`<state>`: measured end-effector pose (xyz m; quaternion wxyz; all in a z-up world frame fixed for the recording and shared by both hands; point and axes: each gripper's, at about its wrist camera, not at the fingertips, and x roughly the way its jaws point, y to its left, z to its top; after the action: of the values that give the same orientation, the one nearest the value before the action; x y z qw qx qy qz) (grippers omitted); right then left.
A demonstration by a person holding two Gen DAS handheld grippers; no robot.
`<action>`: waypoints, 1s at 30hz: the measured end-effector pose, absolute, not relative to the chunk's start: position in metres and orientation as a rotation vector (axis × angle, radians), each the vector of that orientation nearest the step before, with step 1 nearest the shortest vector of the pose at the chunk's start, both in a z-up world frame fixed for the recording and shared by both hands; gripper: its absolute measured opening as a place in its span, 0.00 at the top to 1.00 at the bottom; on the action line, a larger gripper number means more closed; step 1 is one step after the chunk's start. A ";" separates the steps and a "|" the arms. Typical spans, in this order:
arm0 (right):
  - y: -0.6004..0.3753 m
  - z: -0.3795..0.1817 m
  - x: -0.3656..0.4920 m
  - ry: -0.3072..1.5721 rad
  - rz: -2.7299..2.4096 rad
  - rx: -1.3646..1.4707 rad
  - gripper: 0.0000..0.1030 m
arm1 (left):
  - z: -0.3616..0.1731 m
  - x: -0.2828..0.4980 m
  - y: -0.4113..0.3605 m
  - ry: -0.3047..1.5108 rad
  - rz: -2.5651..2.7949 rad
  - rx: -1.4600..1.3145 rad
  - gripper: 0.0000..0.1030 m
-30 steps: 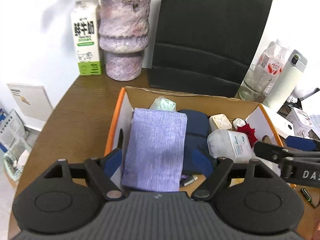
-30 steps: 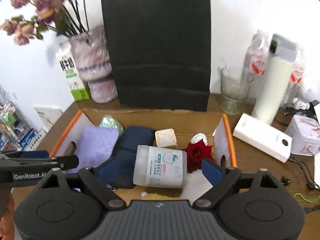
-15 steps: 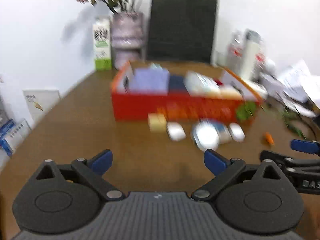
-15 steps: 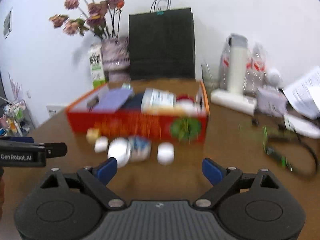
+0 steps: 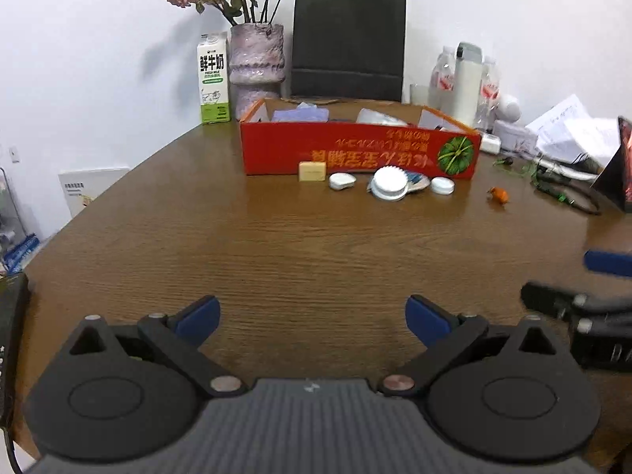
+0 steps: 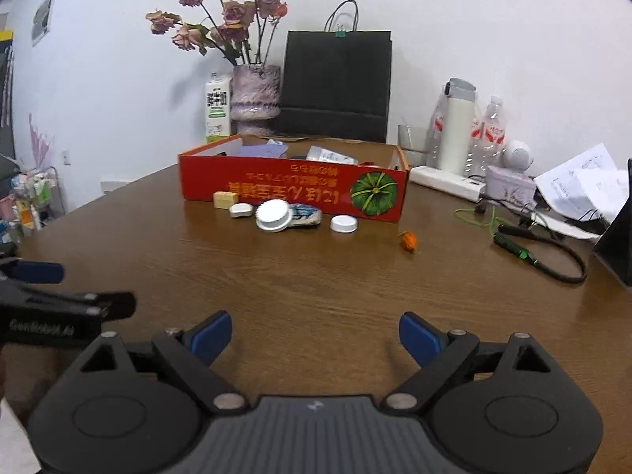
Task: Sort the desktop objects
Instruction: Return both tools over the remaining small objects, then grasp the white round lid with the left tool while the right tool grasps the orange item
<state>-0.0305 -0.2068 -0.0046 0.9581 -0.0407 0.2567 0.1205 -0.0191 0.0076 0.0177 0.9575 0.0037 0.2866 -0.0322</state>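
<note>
Two grippers hang over the brown wooden table (image 5: 276,245), and both have their blue-tipped fingers spread wide with nothing between them. The left gripper (image 5: 312,318) is low and close to the near edge. The right gripper (image 6: 314,335) is just beside it, also low over the bare wood.

Far from both grippers stands the long red cardboard box (image 5: 355,154) with a green round picture on its front. Some things lie inside it: a soft purple cloth (image 5: 300,113) at the left and a white packet (image 5: 379,117) near the middle. The rest inside is too hidden to tell.

Five small things lie in a row on the table, right in front of the red box. From left to right there is a small tan block (image 5: 312,171), a small white oval case (image 5: 342,180), a round white lid with a bumpy rim (image 5: 390,183), a flat blue and white packet (image 5: 416,180) partly under that lid, and a small round white cap (image 5: 442,185). A tiny orange thing (image 5: 498,195) sits by itself, off to the right of the row.

Behind the box are a green and white milk carton (image 5: 213,79), a purple vase of dried pink roses (image 5: 256,67) and a black paper bag (image 5: 348,45). At the right side stand a tall white bottle (image 5: 466,85), some papers (image 5: 568,132) and a black cable (image 6: 553,260).
</note>
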 end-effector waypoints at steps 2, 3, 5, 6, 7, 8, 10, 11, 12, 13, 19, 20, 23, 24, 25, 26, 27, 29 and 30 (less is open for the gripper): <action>-0.209 -0.003 -0.035 0.509 0.238 -0.087 0.15 | 0.021 -0.022 0.005 0.574 -0.084 0.011 0.02; -0.211 -0.001 -0.036 0.508 0.237 -0.086 0.19 | 0.022 -0.024 0.004 0.571 -0.095 0.015 0.03; -0.217 0.001 -0.034 0.516 0.238 -0.079 0.26 | 0.023 -0.025 0.001 0.573 -0.114 0.025 0.06; -0.222 0.003 -0.031 0.515 0.234 -0.077 0.31 | 0.024 -0.024 -0.001 0.572 -0.121 0.024 0.07; -0.225 0.003 -0.027 0.520 0.229 -0.077 0.33 | 0.025 -0.023 -0.002 0.572 -0.129 0.023 0.09; -0.229 0.003 -0.020 0.528 0.225 -0.076 0.38 | 0.026 -0.020 -0.003 0.573 -0.136 0.022 0.11; -0.240 0.004 -0.002 0.542 0.217 -0.061 0.50 | 0.029 -0.009 -0.008 0.578 -0.148 0.020 0.17; -0.244 0.004 0.008 0.551 0.210 -0.052 0.54 | 0.030 0.000 -0.011 0.585 -0.153 0.029 0.18; -0.250 0.004 0.021 0.561 0.200 -0.046 0.53 | 0.032 0.008 -0.015 0.585 -0.154 0.035 0.18; -0.252 0.003 0.032 0.563 0.198 -0.047 0.53 | 0.032 0.016 -0.018 0.581 -0.159 0.040 0.18; -0.261 -0.007 0.106 0.605 0.177 -0.066 0.54 | 0.032 0.093 -0.044 0.583 -0.211 0.066 0.38; -0.260 -0.009 0.115 0.608 0.173 -0.072 0.54 | 0.032 0.104 -0.048 0.587 -0.218 0.058 0.38; -0.260 -0.015 0.144 0.630 0.175 -0.061 0.57 | 0.028 0.136 -0.059 0.602 -0.235 0.051 0.38; -0.260 -0.017 0.150 0.635 0.174 -0.058 0.62 | 0.026 0.143 -0.062 0.604 -0.239 0.054 0.38; -0.259 -0.018 0.156 0.639 0.175 -0.058 0.63 | 0.025 0.150 -0.065 0.606 -0.231 0.056 0.38; -0.259 -0.019 0.161 0.641 0.173 -0.061 0.63 | 0.023 0.155 -0.065 0.602 -0.228 0.052 0.38; -0.258 -0.021 0.166 0.645 0.166 -0.062 0.64 | 0.021 0.159 -0.066 0.602 -0.230 0.041 0.39; -0.260 -0.025 0.170 0.657 0.169 -0.054 0.70 | 0.017 0.166 -0.067 0.622 -0.234 0.032 0.52; -0.262 -0.026 0.171 0.653 0.175 -0.039 0.73 | 0.015 0.169 -0.068 0.637 -0.238 0.033 0.57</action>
<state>0.1706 -0.2617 -0.0258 0.9433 -0.0193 0.3202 0.0859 0.1689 -0.0683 0.0146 0.9426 0.0160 0.3124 -0.1167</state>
